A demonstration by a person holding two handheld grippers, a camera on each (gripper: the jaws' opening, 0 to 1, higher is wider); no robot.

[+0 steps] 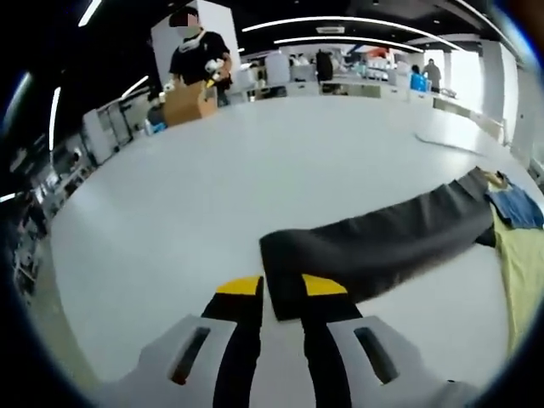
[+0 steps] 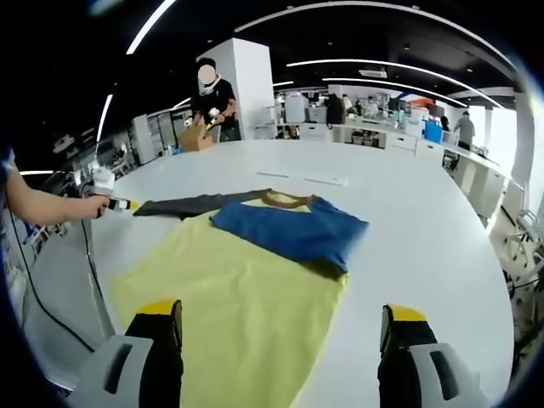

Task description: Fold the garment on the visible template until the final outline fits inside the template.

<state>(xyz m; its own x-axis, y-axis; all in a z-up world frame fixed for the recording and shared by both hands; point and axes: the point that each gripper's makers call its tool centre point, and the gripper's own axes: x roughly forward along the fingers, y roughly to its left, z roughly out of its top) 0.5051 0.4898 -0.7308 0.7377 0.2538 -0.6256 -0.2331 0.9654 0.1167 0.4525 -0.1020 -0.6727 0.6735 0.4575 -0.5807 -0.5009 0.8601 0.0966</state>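
White table (image 1: 212, 187) w/ a multi-colour garment (image 2: 229, 297) spread on it: yellow body, blue panel (image 2: 289, 228) lying on top, dark grey sleeve (image 1: 382, 246) stretched out to one side.

Left gripper view: left tongs (image 1: 282, 293) sit at the cuff end of the grey sleeve. The two yellow-tipped jaws are nearly closed, narrow gap, w/ the cuff edge running between them. Looks pinched, but can't tell for sure the cloth is clamped rather than just lying under the tips. Sleeve runs away ahead and to the right of these tongs, toward the blue panel and yellow body.

Right gripper view: right tongs (image 2: 280, 327) are wide open, holding nothing. Yellow hem lies directly between and ahead of the jaws; blue panel further ahead; grey sleeve ahead-left, where a hand (image 2: 85, 206) holds the left tongs at the cuff. No template outline can be made out.

Person w/ a cardboard box (image 1: 189, 104) stands at the table's far side.

Step in hand, as a guess: fold sleeve in over the body. To do it well: confirm grip on both cuff layers, lift low, carry the cuff straight toward the blue panel, keep the sleeve untwisted. Right tongs could press the yellow body to stop it dragging.
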